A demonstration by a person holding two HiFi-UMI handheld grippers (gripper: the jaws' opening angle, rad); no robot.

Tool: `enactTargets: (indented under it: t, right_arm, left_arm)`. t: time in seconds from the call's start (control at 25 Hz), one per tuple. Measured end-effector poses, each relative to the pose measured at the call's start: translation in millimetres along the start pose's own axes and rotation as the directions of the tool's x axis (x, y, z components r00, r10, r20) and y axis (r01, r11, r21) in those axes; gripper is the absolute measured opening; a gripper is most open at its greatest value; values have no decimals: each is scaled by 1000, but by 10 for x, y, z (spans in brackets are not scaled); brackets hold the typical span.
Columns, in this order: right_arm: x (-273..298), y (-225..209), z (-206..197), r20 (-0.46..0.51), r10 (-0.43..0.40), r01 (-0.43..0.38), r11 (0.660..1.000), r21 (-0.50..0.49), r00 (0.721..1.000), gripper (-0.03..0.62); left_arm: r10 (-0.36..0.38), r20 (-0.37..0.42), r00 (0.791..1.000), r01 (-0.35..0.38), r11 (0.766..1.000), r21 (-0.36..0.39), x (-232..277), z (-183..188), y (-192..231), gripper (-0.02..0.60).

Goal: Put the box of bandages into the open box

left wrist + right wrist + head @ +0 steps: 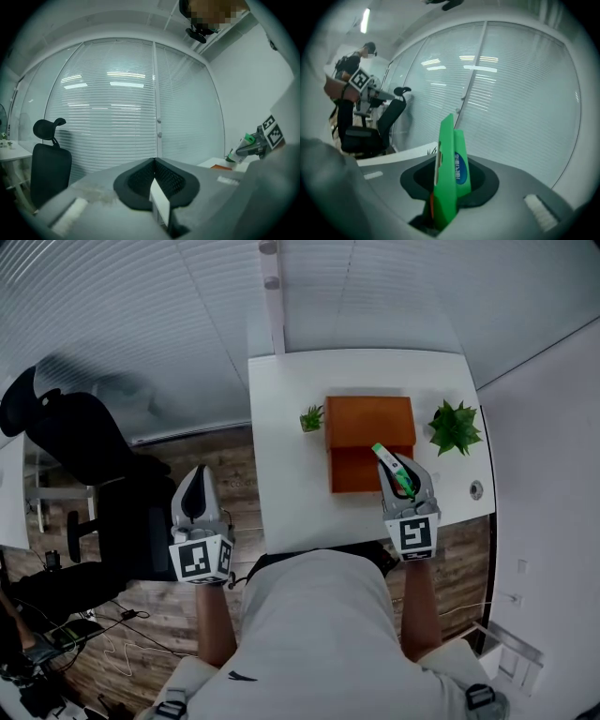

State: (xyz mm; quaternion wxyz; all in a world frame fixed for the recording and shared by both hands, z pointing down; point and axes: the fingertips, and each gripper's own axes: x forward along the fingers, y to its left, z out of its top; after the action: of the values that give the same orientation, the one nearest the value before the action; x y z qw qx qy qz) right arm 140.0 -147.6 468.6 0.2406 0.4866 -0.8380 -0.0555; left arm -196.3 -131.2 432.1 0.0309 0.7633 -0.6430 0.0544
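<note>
I found the box (370,418) open upward, with only my right gripper (398,470) and its bandages (392,468) over its near part. A small plant (311,418) stood just beside its left wall, a bigger plant (455,427) near its right. Bare table (286,493) lay left; a chair (89,442) flanked my left gripper (194,488).

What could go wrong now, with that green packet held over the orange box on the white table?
1. The right tool pinches the slim green bandage box by one end, with most of it sticking out tilted; it might twist or slip free.
2. It hangs near the front edge of the orange rectangular box; released here, it could land on the rim or the white table.
3. The spiky green plant stands close and could get knocked.
</note>
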Motion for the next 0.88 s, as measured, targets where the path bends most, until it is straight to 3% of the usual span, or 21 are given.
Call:
enactTargets:
  t: [0.08,0.2,0.24,0.32,0.44,0.76,0.88]
  right_arm:
    - [8,71,-106,-95,-10,-11,977,-212,995,97]
    - [20,170,-259,-218,-50,-70,858,-509,975,97]
    - [22,194,-294,-241,-58,-91,823,-561,969,97]
    - [28,232,-338,-273,-54,-128,785,-607,961,97]
    - [35,256,-373,-299,-34,-162,778,-607,954,97]
    - [39,195,-398,-323,-37,-166,799,-578,946,107]
    - [51,165,-398,-332,-44,-161,811,-563,942,159]
  left_arm:
    - [-1,-3,1000,2,1000,3,-18,-8,12,6]
    - [-3,-1,1000,3,1000,1,-32,-8,10,6]
    - [-4,0,1000,4,1000,1,-35,-8,4,6]
    - [-8,1,1000,8,1000,0,-42,-12,-5,6]
    - [-6,2,1000,6,1000,-5,-64,-27,4,6]
    - [2,1,1000,-2,1000,-7,-109,-42,63,6]
    - [2,0,1000,-2,1000,-8,-113,-43,74,6]
